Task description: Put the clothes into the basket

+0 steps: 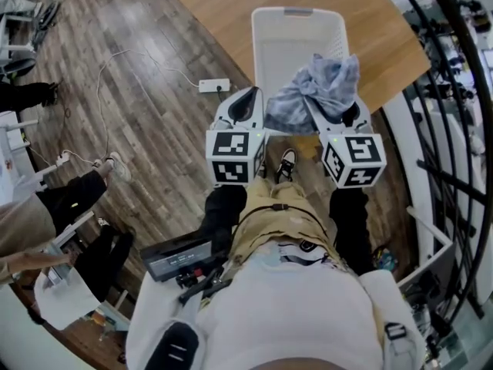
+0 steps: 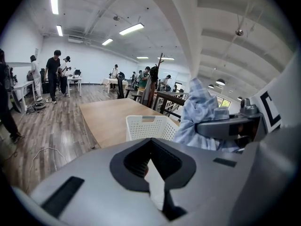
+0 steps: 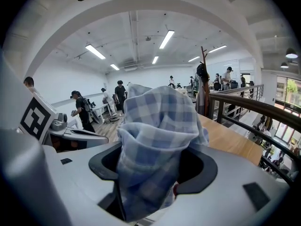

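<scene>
Holding a blue checked cloth (image 1: 320, 91) above the near end of the white basket (image 1: 296, 11).
The right tool (image 1: 333, 112) is pinching the cloth, which bunches up between its jaws and drapes over the basket's near right corner; whether fabric touches the rim cannot be told. The left tool (image 1: 248, 99) sits just beside it on the left, jaws pressed together with nothing between them. The basket stands on the light wooden table (image 1: 223, 14), close to its near edge.
</scene>
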A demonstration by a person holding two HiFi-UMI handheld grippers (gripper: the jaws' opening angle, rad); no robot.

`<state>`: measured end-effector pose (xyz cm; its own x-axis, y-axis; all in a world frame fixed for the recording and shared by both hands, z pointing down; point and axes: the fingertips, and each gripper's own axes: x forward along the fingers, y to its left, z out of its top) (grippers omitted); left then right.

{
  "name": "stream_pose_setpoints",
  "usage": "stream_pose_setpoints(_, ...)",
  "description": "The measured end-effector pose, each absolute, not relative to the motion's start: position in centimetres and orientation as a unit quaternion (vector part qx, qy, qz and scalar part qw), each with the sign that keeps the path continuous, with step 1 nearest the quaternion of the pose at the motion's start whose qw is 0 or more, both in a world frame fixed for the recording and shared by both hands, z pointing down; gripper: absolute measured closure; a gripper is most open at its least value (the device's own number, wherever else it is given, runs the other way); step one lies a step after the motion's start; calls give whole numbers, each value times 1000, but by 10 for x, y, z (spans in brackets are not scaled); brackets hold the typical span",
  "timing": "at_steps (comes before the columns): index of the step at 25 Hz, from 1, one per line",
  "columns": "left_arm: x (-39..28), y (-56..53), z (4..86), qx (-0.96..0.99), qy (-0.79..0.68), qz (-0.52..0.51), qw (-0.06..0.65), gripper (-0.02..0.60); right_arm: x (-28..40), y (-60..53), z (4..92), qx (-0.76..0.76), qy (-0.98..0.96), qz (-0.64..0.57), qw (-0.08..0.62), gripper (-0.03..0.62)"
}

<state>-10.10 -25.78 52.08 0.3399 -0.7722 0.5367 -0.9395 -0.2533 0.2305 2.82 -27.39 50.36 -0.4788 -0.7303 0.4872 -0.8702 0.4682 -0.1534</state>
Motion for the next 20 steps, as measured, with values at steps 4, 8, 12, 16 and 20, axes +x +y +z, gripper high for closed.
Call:
stream_pose_setpoints(4, -100, -271, 539, 771, -545, 173, 281, 580, 31, -298, 527, 476, -832, 203, 201, 284)
stream_pose_setpoints(8, -98, -278, 557, 764, -540, 184, 302, 580, 31, -316, 567, 462, -823, 225, 241, 283)
stream_pose_setpoints(12, -99, -279, 569, 758, -539, 192, 314, 580, 26, -329, 619, 440, -813, 258, 282, 283)
stream_pose_setpoints(16, -99, -283, 575, 755, -540, 194, 318, 580, 22, -342, 669, 413, -802, 284, 325, 283)
stream_pose_setpoints(20, -103, -284, 577, 751, -540, 198, 323, 580, 17, -345, 714, 387, -783, 304, 381, 281)
